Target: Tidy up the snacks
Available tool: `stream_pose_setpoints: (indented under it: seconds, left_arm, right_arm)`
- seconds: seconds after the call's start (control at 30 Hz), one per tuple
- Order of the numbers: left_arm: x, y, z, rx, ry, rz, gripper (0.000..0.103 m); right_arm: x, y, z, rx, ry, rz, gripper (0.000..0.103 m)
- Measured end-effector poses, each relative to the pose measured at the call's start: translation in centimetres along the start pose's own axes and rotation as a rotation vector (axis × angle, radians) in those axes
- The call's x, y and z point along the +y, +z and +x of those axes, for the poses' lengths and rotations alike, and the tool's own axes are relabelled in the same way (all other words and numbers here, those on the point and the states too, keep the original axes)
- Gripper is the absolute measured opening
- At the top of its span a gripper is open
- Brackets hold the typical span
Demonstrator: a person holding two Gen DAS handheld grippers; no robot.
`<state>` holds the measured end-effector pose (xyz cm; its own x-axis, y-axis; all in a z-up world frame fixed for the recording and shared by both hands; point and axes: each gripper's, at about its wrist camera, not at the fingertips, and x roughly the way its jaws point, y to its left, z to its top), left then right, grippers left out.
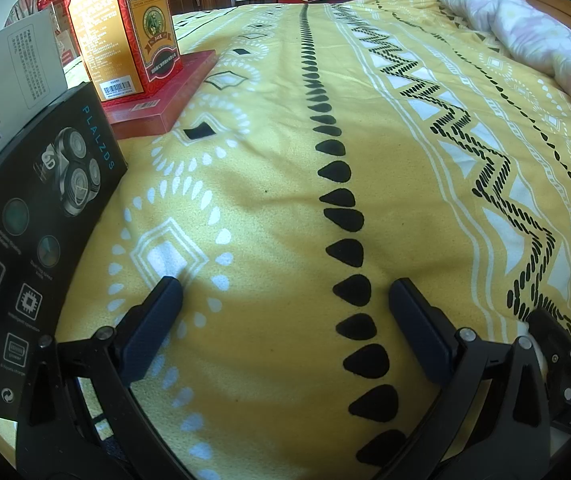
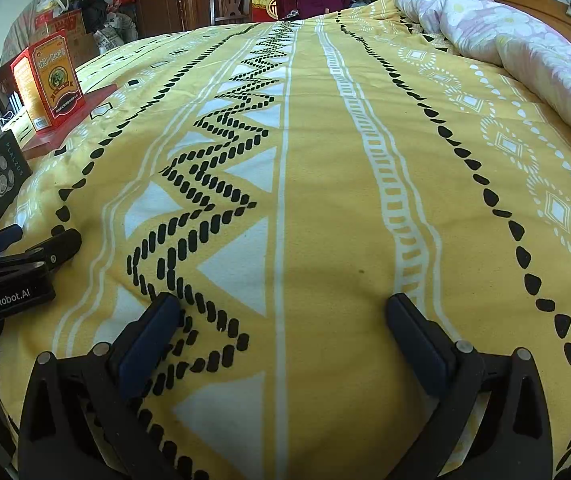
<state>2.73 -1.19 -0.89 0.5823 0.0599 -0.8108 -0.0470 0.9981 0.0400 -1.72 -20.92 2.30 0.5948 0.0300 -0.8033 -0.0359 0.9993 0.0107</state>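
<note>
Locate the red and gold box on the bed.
The red and gold box stands upright on a flat red box, far left in both views, beyond the black shaver box.

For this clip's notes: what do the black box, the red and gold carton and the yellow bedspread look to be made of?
Black box: printed cardboard by the look of it, smooth with a slight sheen; crisp edges, printed icons.
Red and gold carton: glossy printed cardboard; sharp folds, a barcode, light reflecting off its faces.
Yellow bedspread: soft matte fabric, maybe fleece or brushed cotton; it creases and looks faintly fuzzy.
</note>
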Motion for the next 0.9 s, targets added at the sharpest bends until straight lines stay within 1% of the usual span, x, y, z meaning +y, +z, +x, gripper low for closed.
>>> stream_pose_setpoints:
  seconds: [0.53, 0.9]
  left_arm:
    - [0.03, -0.01, -0.01, 0.0, 0.0, 0.0, 0.103]
    - [0.04, -0.01, 0.0, 0.0, 0.0, 0.001, 0.103]
  right_arm:
    - [-0.1, -0.05, 0.01, -0.002, 0.003, 0.0, 0.103]
    - [-0.28, -0.19, -0.17, -0.012, 0.024, 0.008, 0.103]
